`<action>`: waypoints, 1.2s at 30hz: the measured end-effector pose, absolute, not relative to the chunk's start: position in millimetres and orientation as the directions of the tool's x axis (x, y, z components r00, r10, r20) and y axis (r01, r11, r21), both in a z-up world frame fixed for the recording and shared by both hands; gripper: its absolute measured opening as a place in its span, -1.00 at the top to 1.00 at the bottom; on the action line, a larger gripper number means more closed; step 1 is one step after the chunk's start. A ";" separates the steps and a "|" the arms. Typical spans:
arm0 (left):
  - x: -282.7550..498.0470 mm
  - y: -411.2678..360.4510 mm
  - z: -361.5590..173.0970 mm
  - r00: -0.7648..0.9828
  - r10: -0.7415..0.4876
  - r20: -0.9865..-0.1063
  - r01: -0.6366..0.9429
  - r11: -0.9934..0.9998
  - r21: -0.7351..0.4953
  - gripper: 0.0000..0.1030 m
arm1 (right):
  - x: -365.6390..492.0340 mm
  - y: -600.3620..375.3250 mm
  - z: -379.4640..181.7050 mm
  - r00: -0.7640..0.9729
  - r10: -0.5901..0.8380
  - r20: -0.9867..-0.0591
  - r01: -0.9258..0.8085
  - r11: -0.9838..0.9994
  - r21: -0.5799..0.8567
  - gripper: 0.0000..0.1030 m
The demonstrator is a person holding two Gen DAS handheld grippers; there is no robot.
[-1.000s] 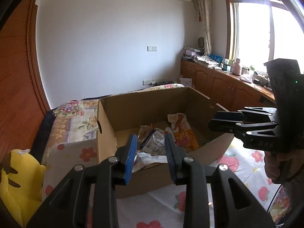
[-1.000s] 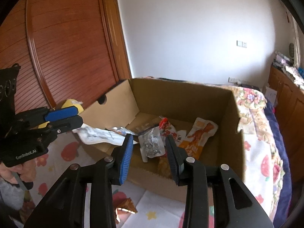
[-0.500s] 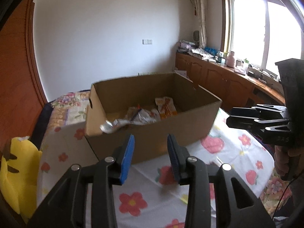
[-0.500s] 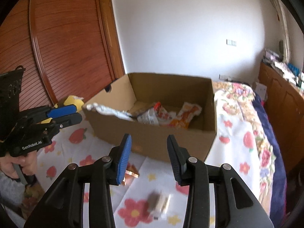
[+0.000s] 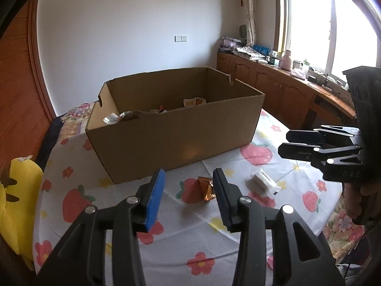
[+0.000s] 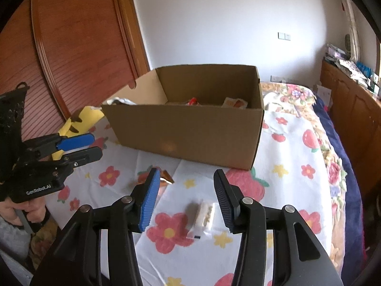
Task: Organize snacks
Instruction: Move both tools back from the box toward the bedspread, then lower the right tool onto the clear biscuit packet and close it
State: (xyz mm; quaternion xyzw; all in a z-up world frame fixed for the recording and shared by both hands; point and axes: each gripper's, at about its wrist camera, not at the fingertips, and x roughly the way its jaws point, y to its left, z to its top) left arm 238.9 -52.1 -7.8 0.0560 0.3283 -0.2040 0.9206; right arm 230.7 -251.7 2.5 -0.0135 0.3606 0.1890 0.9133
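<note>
- Bedroom setting: a bed spread with a strawberry-and-flower sheet [image 5: 190, 243] serves as the work surface, with a white wall, a wooden sliding door to one side and a window above wooden cabinets [image 5: 281, 88] on the other.
- On the sheet stands an open cardboard box [image 5: 176, 133]; several snack packets already lie inside it, one pale wrapper poking over its left rim.
- Two snacks are still loose on the sheet in front of the box: an orange foil packet [image 5: 206, 187] and a white packet in clear wrap [image 6: 202, 215], near each other but apart.
- The left gripper [image 5: 188, 197] hangs over the sheet with the orange foil packet seen between its fingertips — the jaws have just been opening, nothing is pinched, and the pads touch nothing.
- The right gripper [image 6: 184, 201] hangs likewise over the white packet, which lies just short of its right finger; its jaws too have just been opening and hold nothing.
- A yellow plush toy [image 5: 16, 205] lies at the bed's left edge, clear of the work.
- Step in hand, as I judge it: the reach for the next pair of snacks, one per gripper, with the box partly filled.
- Next move calls for each gripper to come down until its pads straddle its packet, then close — gently on the foil, which looks crumpled and may slide, and across the narrow side of the white packet.
</note>
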 end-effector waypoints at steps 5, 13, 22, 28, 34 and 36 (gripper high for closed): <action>236.5 -57.8 -18.8 0.689 -0.331 -0.645 0.412 0.911 -0.027 0.15 | 229.5 -246.7 -13.0 0.653 0.318 -0.687 -0.355 0.930 0.093 0.06; 238.1 -60.6 -34.8 0.672 -0.320 -0.667 0.409 0.912 -0.026 0.13 | 237.5 -243.5 -40.1 0.615 0.306 -0.727 -0.344 0.933 0.103 0.06; 243.0 -67.3 -50.4 0.649 -0.320 -0.691 0.415 0.909 -0.032 0.12 | 247.8 -243.1 -69.7 0.570 0.277 -0.774 -0.329 0.940 0.095 0.06; 249.2 -70.8 -55.1 0.641 -0.316 -0.699 0.413 0.910 -0.033 0.10 | 255.5 -242.2 -77.9 0.565 0.253 -0.786 -0.325 0.943 0.069 0.11; 255.9 -76.7 -59.8 0.631 -0.315 -0.709 0.416 0.909 -0.033 0.09 | 259.2 -241.3 -83.2 0.570 0.204 -0.796 -0.330 0.944 0.006 0.60; 259.6 -79.9 -61.0 0.626 -0.317 -0.712 0.419 0.907 -0.035 0.08 | 259.7 -242.8 -83.2 0.566 0.211 -0.797 -0.337 0.941 0.010 0.60</action>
